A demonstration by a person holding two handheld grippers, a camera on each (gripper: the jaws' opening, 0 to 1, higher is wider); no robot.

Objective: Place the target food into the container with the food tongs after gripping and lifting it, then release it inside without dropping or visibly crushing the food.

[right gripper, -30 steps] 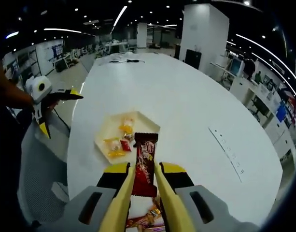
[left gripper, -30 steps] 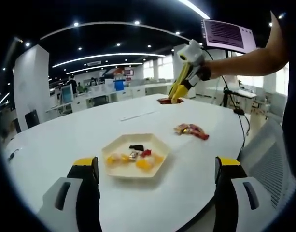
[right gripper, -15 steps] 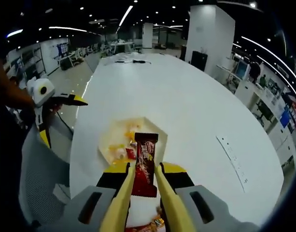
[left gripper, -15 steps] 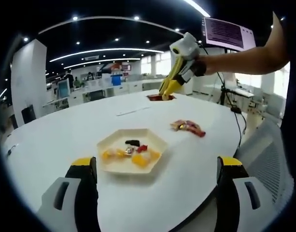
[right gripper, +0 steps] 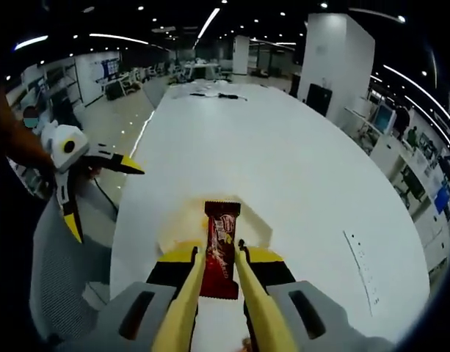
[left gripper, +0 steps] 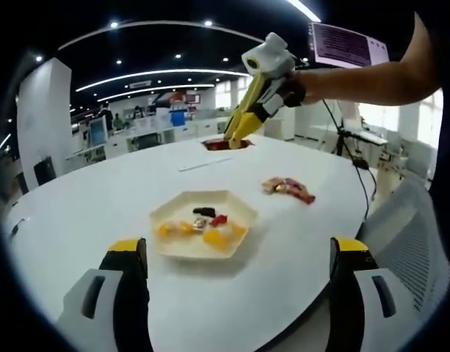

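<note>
Tray (left gripper: 173,249): on table (left gripper: 78,213). Loose snacks (left gripper: 202,229): in tray. Wrapper pile (left gripper: 287,189): on table, right of tray. Snack bar (right gripper: 220,249): above tray, between right gripper (right gripper: 219,258) jaws.

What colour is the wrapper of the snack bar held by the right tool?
Dark red, seen best in the right gripper view: snack bar.

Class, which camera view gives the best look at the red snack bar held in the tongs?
The right gripper view: the red snack bar stands close up between the yellow tongs. In the left gripper view it is a small red patch at distant tong tips.
</note>
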